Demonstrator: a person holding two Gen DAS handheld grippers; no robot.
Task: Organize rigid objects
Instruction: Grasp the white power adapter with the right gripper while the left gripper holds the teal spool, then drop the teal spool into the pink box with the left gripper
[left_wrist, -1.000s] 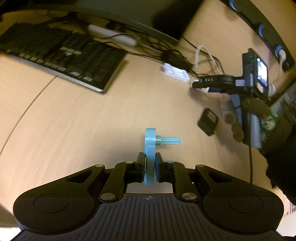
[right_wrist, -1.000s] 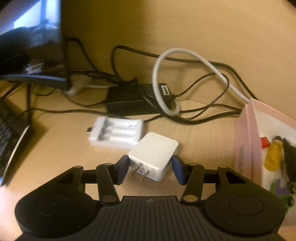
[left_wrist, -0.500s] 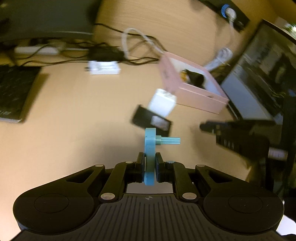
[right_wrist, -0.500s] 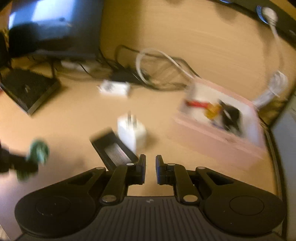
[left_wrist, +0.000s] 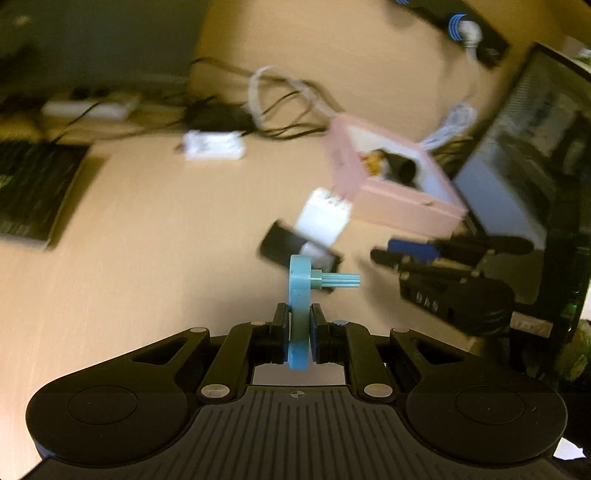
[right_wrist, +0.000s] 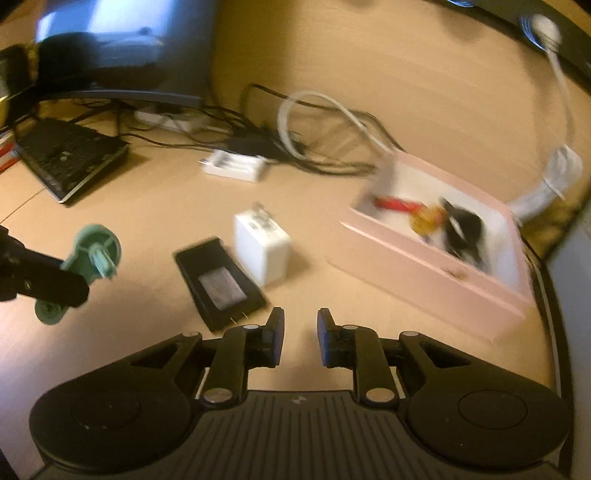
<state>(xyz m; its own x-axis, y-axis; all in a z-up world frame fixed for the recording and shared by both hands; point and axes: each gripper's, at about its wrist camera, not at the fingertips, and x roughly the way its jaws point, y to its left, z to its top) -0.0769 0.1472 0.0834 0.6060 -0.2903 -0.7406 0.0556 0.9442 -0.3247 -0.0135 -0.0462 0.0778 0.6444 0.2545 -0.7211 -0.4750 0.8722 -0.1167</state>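
Note:
My left gripper (left_wrist: 299, 317) is shut on a light blue plastic disc with a ribbed peg (left_wrist: 300, 295), held on edge above the desk; the disc also shows at the left of the right wrist view (right_wrist: 96, 251). My right gripper (right_wrist: 301, 325) is slightly open and empty, low over the desk. A white plug adapter (right_wrist: 261, 246) and a flat black device (right_wrist: 221, 282) lie just ahead of it. The pink box (right_wrist: 436, 269) to the right holds a red, a yellow and a black item.
A white battery charger (right_wrist: 236, 167), a tangle of black and white cables (right_wrist: 314, 136) and a power strip lie at the back. A black keyboard (right_wrist: 70, 157) is at the left, a monitor (left_wrist: 532, 155) at the right.
My right gripper let go of the white adapter, which now lies on the desk, and pulled back and up. My left gripper swung right with the blue disc, toward the pink box.

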